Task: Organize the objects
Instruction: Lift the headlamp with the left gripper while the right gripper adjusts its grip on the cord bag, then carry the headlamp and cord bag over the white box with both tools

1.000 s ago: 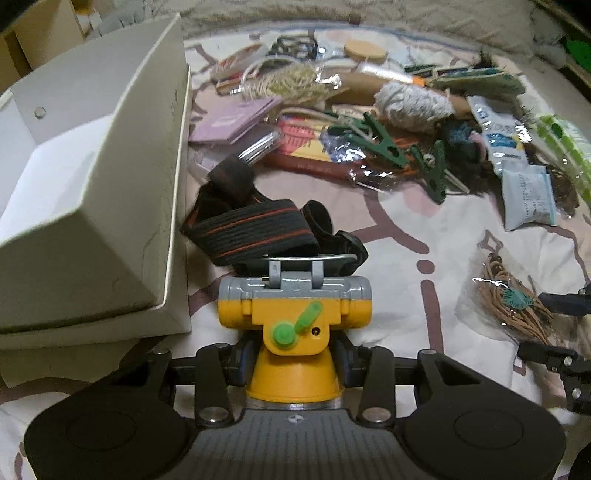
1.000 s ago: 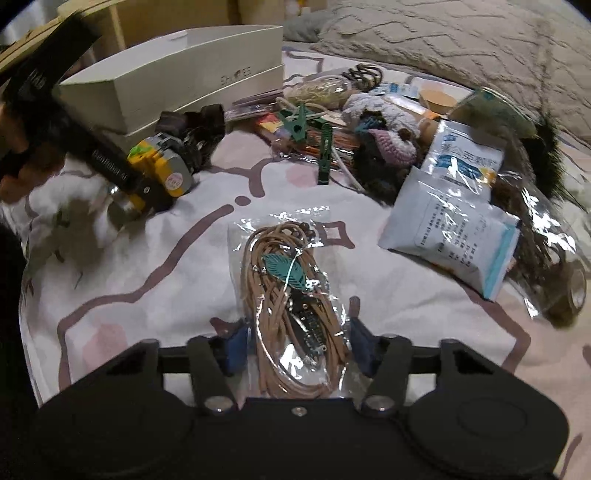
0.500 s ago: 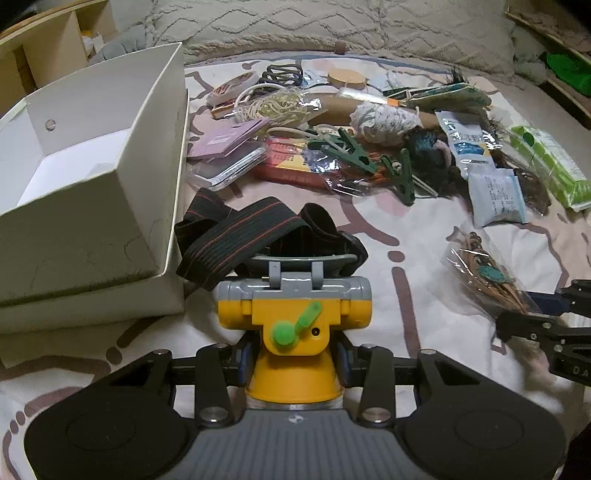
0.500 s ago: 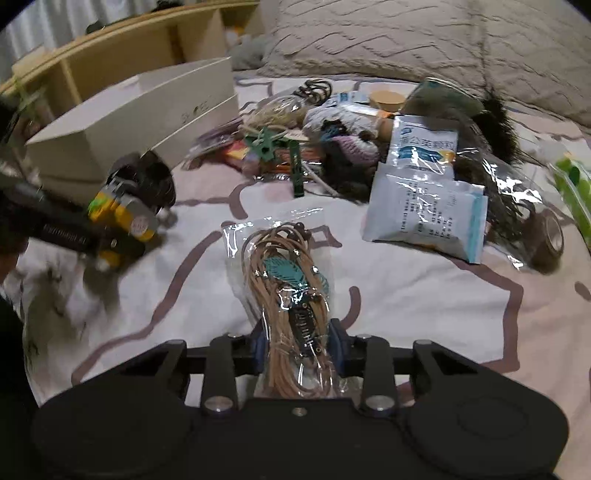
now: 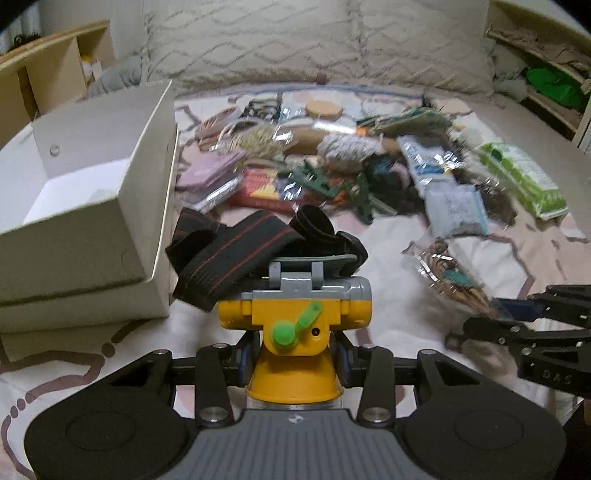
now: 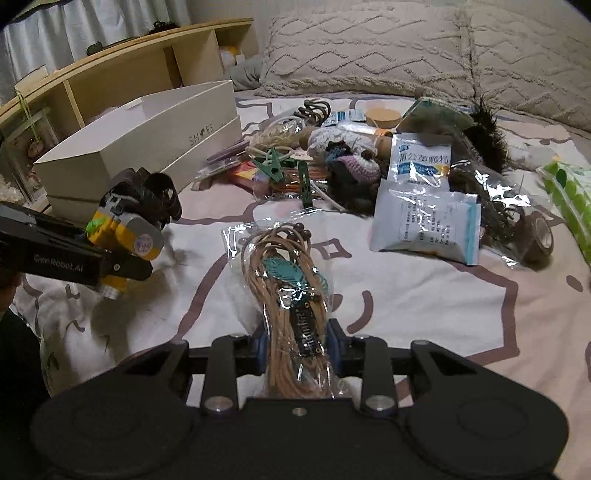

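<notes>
Knitted cream pillows [image 6: 369,55], wooden shelf unit [image 6: 122,77], patterned bedsheet [image 6: 424,295], white curtain [image 6: 74,29]

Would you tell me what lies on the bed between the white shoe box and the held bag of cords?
Only bare sheet, plus the headlamp in the left gripper, seen from the right wrist view between the shoe box and bag of cords.
</notes>
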